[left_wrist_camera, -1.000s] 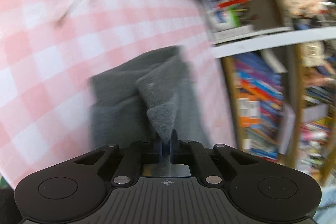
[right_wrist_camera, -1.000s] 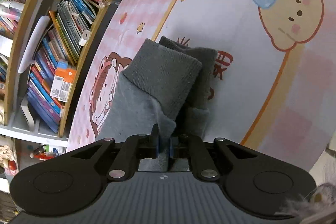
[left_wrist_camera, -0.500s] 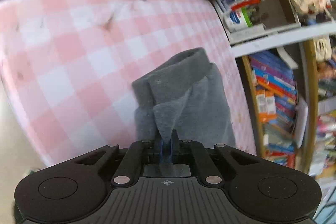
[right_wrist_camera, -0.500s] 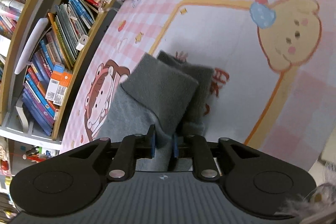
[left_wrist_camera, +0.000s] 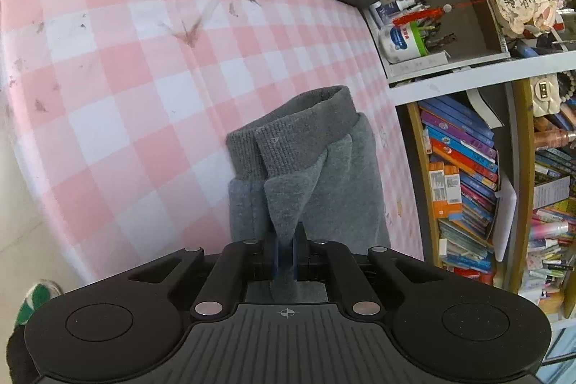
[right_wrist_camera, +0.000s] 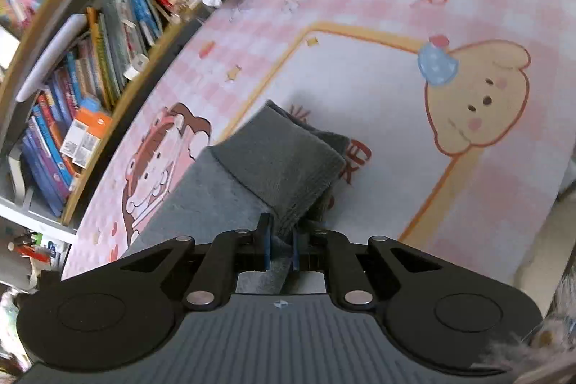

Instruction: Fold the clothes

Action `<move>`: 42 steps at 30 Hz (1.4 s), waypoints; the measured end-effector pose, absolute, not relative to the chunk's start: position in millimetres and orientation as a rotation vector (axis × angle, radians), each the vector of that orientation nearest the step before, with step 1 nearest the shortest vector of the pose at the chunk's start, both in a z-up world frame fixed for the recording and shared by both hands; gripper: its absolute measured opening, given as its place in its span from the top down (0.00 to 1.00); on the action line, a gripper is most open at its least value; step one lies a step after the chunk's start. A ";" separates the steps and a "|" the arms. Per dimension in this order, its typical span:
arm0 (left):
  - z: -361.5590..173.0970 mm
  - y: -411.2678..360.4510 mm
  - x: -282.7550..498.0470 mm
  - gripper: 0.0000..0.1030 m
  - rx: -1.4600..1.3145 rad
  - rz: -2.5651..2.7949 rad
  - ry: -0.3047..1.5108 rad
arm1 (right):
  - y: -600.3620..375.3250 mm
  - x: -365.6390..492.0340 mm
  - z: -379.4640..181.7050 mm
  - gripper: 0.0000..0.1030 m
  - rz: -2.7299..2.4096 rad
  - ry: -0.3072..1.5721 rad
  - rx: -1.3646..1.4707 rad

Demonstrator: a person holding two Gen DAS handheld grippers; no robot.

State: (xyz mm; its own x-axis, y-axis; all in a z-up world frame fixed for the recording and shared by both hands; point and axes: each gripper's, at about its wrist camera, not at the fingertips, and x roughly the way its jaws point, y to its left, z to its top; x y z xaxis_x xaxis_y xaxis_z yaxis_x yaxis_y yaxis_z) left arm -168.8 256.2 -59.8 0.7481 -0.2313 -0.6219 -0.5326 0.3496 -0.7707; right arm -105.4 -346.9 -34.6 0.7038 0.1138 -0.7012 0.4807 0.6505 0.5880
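- Left wrist view: the left tongs [left_wrist_camera: 286, 249] were seen clenched on a pinch of the grey garment [left_wrist_camera: 316, 175], whose ribbed cuffs [left_wrist_camera: 288, 139] lay doubled over, one layer upon another.
- The garment was seen lying on the pink checked counter [left_wrist_camera: 118, 89], close to the edge that ran beside the bookshelf [left_wrist_camera: 464, 182].
- Right wrist view: the right tongs [right_wrist_camera: 280, 251] were seen parted somewhat, with grey cloth [right_wrist_camera: 273, 164] between the pads; whether that cloth was gripped or freed could not be told.
- A fold of the garment was judged to be in hand, its gathered layers held at both ends and laid over the counter's cartoon print [right_wrist_camera: 475, 99].
- What was called for next was judged to be that the layers be set down squarely, with edges matched, before any grip was given up.
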 end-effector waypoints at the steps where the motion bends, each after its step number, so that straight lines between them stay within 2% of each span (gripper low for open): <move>1: -58.9 255.8 -169.8 0.94 -1.226 0.220 0.747 | -345.6 -106.2 -32.2 0.86 -0.235 0.778 0.842; 2: -58.0 255.4 -170.7 0.92 -1.224 0.219 0.750 | -344.4 -106.9 -29.6 0.85 -0.235 0.775 0.829; 4: -56.1 254.5 -172.7 0.91 -1.221 0.217 0.756 | -344.0 -112.5 -22.0 0.73 -0.257 0.778 0.819; 6: -46.9 253.6 -181.5 0.85 -1.201 0.211 0.749 | -343.9 -119.7 -14.4 0.64 -0.286 0.787 0.818; 8: -44.4 253.3 -186.9 0.65 -1.190 0.219 0.755 | -344.8 -125.5 -12.0 0.63 -0.296 0.815 0.816; 12: -56.9 251.4 -177.2 0.58 -1.220 0.244 0.824 | -342.6 -122.7 -23.2 0.62 -0.307 0.882 0.837; 13: -58.3 250.4 -174.5 0.47 -1.228 0.241 0.826 | -340.3 -120.6 -23.7 0.61 -0.300 0.881 0.832; 14: -57.8 248.3 -171.9 0.40 -1.224 0.235 0.819 | -337.9 -118.4 -23.9 0.61 -0.292 0.879 0.826; 15: -57.1 246.1 -169.2 0.40 -1.219 0.230 0.810 | -335.3 -115.5 -24.2 0.62 -0.279 0.878 0.822; 17: -57.1 240.8 -162.8 0.44 -1.190 0.220 0.793 | -330.8 -109.8 -25.7 0.65 -0.261 0.877 0.815; 18: -57.5 238.9 -159.0 0.45 -1.184 0.222 0.787 | -328.5 -106.5 -26.7 0.73 -0.250 0.878 0.810; 19: -57.9 237.1 -155.2 0.56 -1.179 0.224 0.782 | -326.0 -102.8 -27.3 0.79 -0.249 0.880 0.795; 20: -59.8 236.6 -150.2 0.72 -1.180 0.235 0.789 | -323.4 -98.6 -27.2 0.82 -0.249 0.882 0.776; 22: -66.7 239.7 -142.8 0.86 -1.221 0.252 0.787 | -320.3 -90.0 -28.1 0.87 -0.244 0.882 0.756; 23: -70.2 241.3 -139.2 0.88 -1.243 0.261 0.786 | -319.5 -86.6 -28.8 0.87 -0.241 0.880 0.753; 26: -64.7 243.9 -121.7 0.92 -1.229 0.252 0.770 | -314.1 -75.0 -28.6 0.88 -0.235 0.877 0.741; 32: 21.2 217.9 -122.0 0.92 -0.981 -0.072 0.449 | -303.6 -64.8 -28.1 0.89 -0.205 0.874 0.707; 33: 21.3 218.0 -126.7 0.92 -0.984 -0.074 0.437 | -302.9 -64.9 -28.4 0.89 -0.201 0.872 0.704; 35: 9.9 223.0 -135.0 0.92 -1.018 -0.033 0.451 | -303.0 -65.5 -28.3 0.89 -0.201 0.868 0.706; 42: -70.7 245.0 -147.9 0.91 -1.164 0.241 0.681 | -301.0 -66.3 -29.5 0.88 -0.192 0.860 0.681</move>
State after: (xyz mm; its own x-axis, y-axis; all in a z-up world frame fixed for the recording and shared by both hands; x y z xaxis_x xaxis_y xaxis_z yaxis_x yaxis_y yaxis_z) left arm -147.9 245.0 -70.7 0.7773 -0.1655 -0.6070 -0.5106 0.3976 -0.7623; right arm -66.3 -301.0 -29.5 0.6505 0.1088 -0.7517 0.4187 0.7743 0.4745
